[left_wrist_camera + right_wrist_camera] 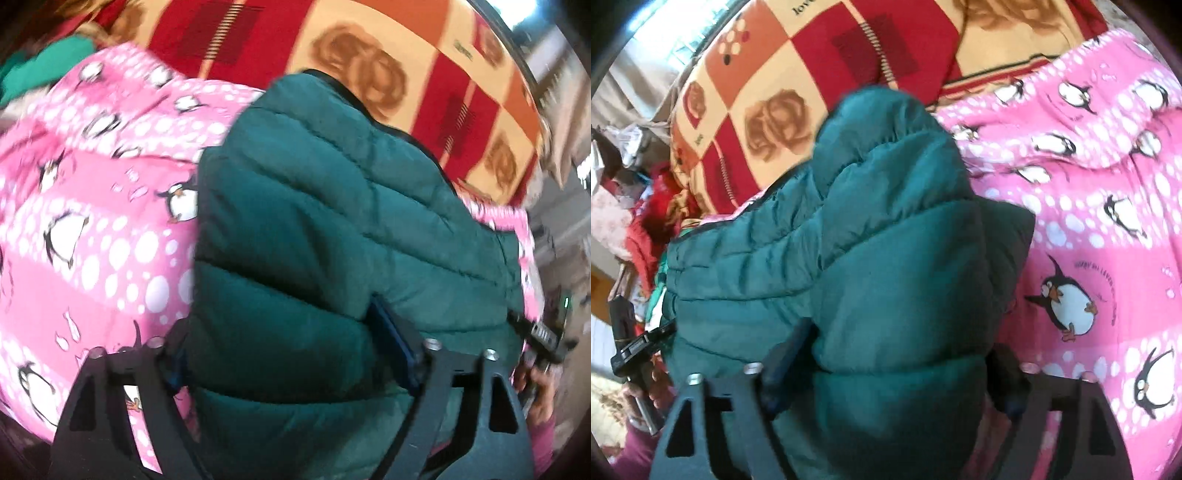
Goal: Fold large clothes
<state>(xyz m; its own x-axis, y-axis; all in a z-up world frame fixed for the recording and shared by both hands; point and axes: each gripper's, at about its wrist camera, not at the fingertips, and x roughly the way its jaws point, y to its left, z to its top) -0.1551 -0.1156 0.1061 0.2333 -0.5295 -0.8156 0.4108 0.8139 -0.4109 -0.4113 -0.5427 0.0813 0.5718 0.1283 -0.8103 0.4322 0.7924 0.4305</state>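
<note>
A dark green quilted puffer jacket [314, 221] lies bunched on a pink penguin-print blanket [92, 221]. My left gripper [284, 354] stands wide over the jacket's near edge. Padding bulges between its fingers, and its blue pad [391, 332] rests against the fabric without pinching it. In the right wrist view the same jacket [886, 240] is folded into a thick hump. My right gripper [890, 373] straddles the hump with its jaws spread wide, and the fabric swells up between its fingers. Motion blur hides the fingertips themselves.
A red, orange and cream patchwork bedspread [369, 55] [812, 74] covers the bed beyond the jacket. The pink blanket [1089, 184] fills the right side. A heap of red clothes and clutter [639, 221] sits at the left, and a green cloth [48, 62] lies far left.
</note>
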